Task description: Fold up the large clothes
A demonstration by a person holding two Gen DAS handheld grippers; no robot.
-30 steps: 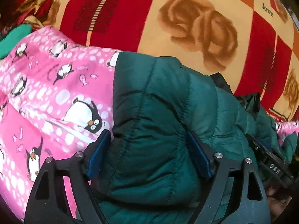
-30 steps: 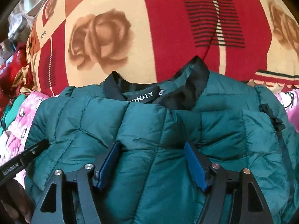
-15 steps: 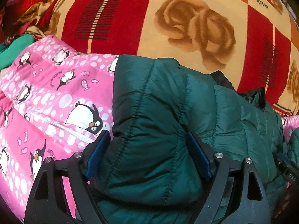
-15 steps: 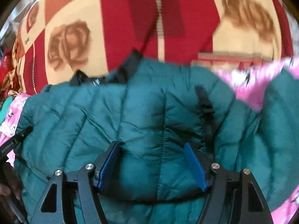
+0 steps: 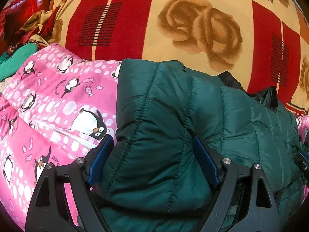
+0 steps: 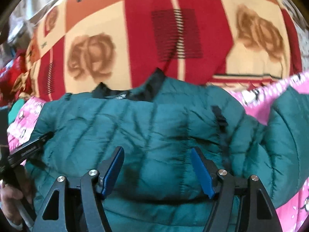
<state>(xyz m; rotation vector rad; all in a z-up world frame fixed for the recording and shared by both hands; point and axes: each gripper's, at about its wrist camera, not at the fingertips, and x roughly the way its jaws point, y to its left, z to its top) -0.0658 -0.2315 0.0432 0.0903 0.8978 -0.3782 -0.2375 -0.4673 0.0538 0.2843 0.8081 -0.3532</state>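
A dark green quilted puffer jacket [image 5: 173,127] lies folded on a pink penguin-print blanket [image 5: 54,100]. It also fills the right wrist view [image 6: 146,127], with its black collar [image 6: 148,89] at the far side. My left gripper [image 5: 152,154] has its jaws wide apart, with a thick fold of the jacket's left edge between the blue pads [image 5: 100,158]. My right gripper [image 6: 157,166] is also spread wide over the jacket's middle, its pads [image 6: 200,170] beside the fabric and not pinching it. The left gripper's body [image 6: 29,148] shows at the left of the right wrist view.
A red, orange and cream blanket with brown roses [image 5: 199,27] covers the bed beyond the jacket. A green garment [image 5: 15,60] and crumpled red cloth [image 5: 23,19] lie at the far left. More pink blanket [image 6: 289,212] and a green sleeve [image 6: 285,135] are at the right.
The right gripper swung right across the jacket and partly back; the collar is again ahead of it. The left gripper stayed put, jaws wide around the same fold.
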